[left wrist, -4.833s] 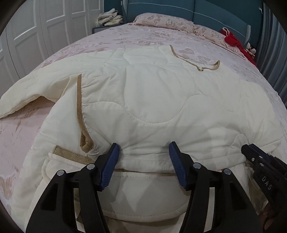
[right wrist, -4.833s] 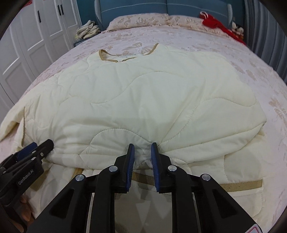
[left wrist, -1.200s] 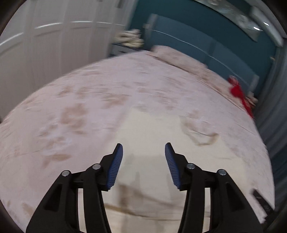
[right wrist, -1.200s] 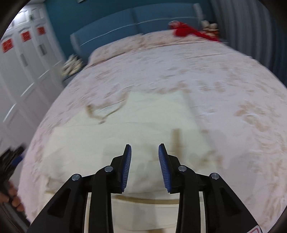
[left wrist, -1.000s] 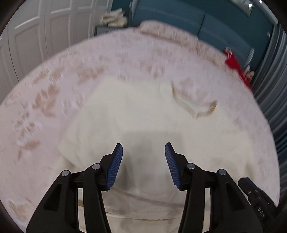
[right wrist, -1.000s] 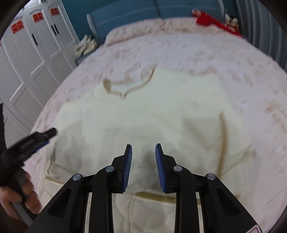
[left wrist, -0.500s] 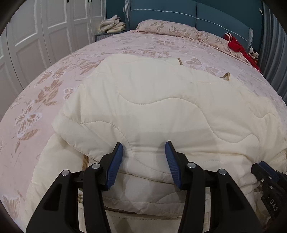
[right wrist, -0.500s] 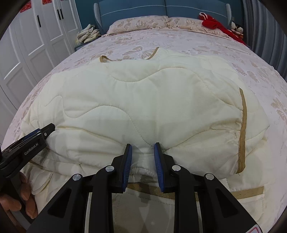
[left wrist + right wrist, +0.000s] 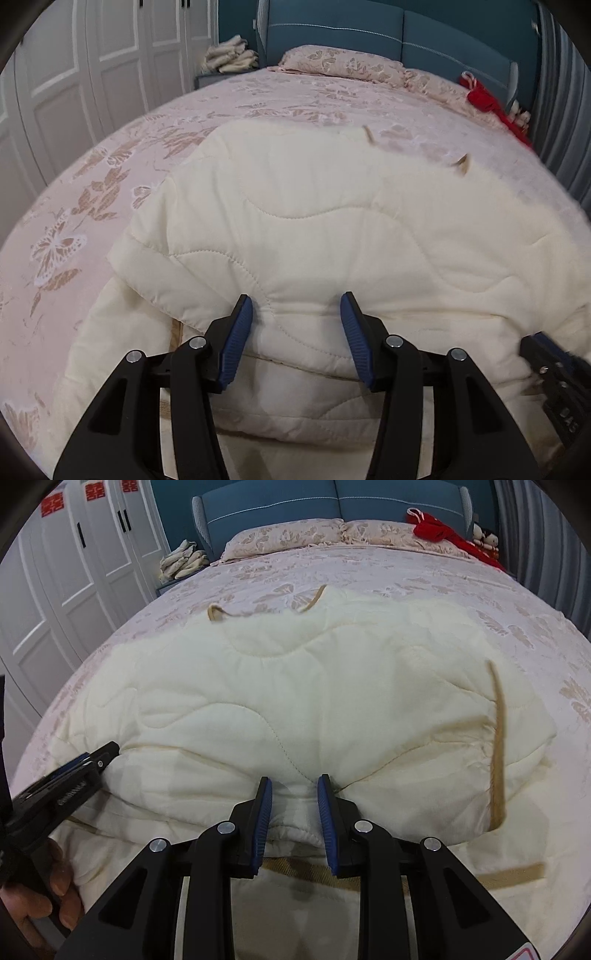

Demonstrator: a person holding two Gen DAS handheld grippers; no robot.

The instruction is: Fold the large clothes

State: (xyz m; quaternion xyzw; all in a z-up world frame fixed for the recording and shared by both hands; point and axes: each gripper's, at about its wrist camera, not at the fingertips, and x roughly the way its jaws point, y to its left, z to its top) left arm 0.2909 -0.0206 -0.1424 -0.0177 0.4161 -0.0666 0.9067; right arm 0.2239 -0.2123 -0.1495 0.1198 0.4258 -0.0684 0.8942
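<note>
A cream quilted jacket (image 9: 314, 221) with tan trim lies on the bed, its sides folded in over the body; it also shows in the right wrist view (image 9: 295, 701). My left gripper (image 9: 296, 306) is open, its jaws standing wide on either side of the jacket's near folded edge. My right gripper (image 9: 294, 790) has its jaws partly closed around a bunched fold of the jacket's near edge. The left gripper shows at the left of the right wrist view (image 9: 74, 775). The tan collar (image 9: 266, 609) lies at the far end.
The pink butterfly-print bedspread (image 9: 110, 177) surrounds the jacket. Pillows (image 9: 288, 531) and a blue headboard (image 9: 332, 498) are at the far end. A red item (image 9: 439, 531) lies far right. White wardrobe doors (image 9: 92, 74) stand left. Folded cloths (image 9: 229, 59) sit on a bedside stand.
Both grippers swung down from above the bed to the jacket's near edge. The right sleeve now lies folded over the body. In the last half second the right jaws opened slightly.
</note>
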